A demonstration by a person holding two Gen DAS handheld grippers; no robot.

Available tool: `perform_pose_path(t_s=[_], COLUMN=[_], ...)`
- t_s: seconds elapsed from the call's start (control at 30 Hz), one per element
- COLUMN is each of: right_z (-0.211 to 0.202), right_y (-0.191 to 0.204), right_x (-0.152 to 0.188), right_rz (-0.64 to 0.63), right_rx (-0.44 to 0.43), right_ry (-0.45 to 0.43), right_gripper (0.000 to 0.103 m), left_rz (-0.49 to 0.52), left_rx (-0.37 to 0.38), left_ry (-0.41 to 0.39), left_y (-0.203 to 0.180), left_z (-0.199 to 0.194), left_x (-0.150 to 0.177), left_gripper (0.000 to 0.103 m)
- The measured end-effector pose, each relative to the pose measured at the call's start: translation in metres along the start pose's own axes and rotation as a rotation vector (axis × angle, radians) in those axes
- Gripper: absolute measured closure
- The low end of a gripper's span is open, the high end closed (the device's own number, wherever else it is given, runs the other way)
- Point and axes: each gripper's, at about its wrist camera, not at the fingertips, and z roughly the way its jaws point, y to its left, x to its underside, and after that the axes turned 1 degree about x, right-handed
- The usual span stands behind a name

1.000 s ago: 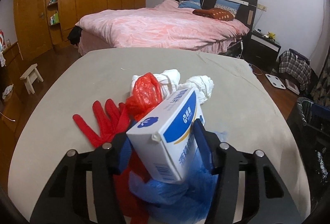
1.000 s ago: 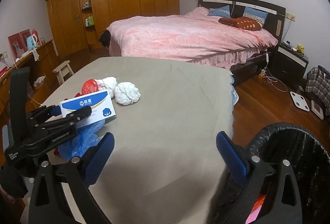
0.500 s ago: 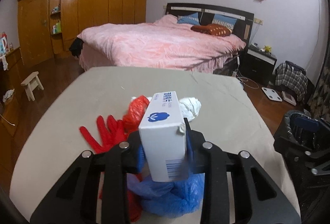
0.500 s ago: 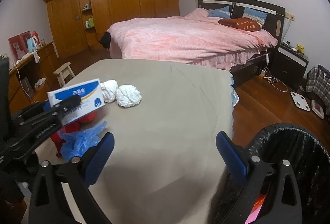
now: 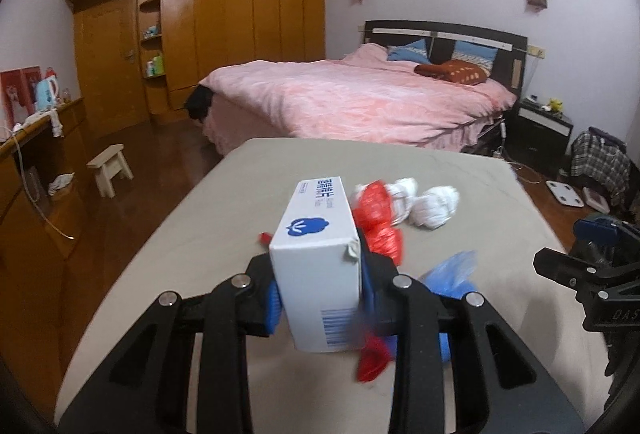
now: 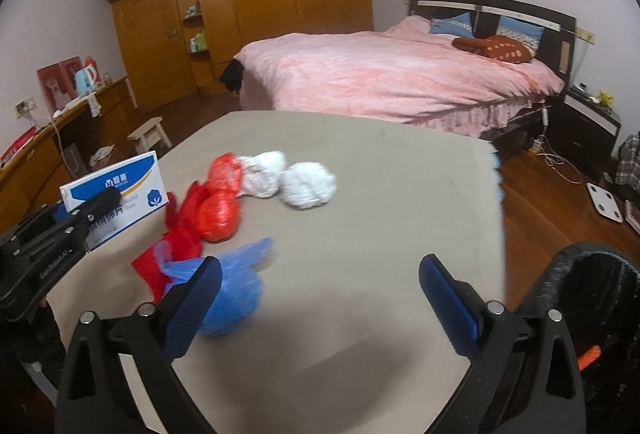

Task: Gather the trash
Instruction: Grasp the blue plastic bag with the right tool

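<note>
Box hides left gripper pads and much of red bag behind. Glove below box blurred. Bin cut off by right-wrist view's edge; contents dark. Box print too small to read. Shelf items indistinct.

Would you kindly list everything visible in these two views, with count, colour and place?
White and blue cardboard box: one, held off the table between the left fingers.
Crumpled red plastic bags: a bunch, red, left part of the table.
Crumpled blue plastic bag: one, blue, nearest the camera.
White paper wads: two, white, side by side behind the red bags.
Beige-covered table: one, beige, foreground.
Black bin: one, black, by the table's right edge.
Pink-covered bed: one, pink, behind.
Wooden wardrobe: one, brown, back wall.
Left gripper: black with blue pads, shut on the box.
Right gripper: same colours, open, empty.
</note>
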Motion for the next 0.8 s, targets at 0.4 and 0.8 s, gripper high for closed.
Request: perform_pose_path(t_s=[0.4,0.8], right_z=[0.045,0.065], right_y=[0.053,0.065], right_x=[0.013,0.025], right_rz=[-0.059,-0.083], right_rx=[-0.066,-0.161], right_ry=[0.079,0.197], right_gripper=[0.006,0.045], left_rz=[-0.01,-0.037], left_rx=[-0.061,-0.05], left_ry=[0.033,0.047], left_y=[0.037,0.044], left_z=[-0.004,-0.003], left_x=[0.027,0.033], left_gripper=[0.073,0.073])
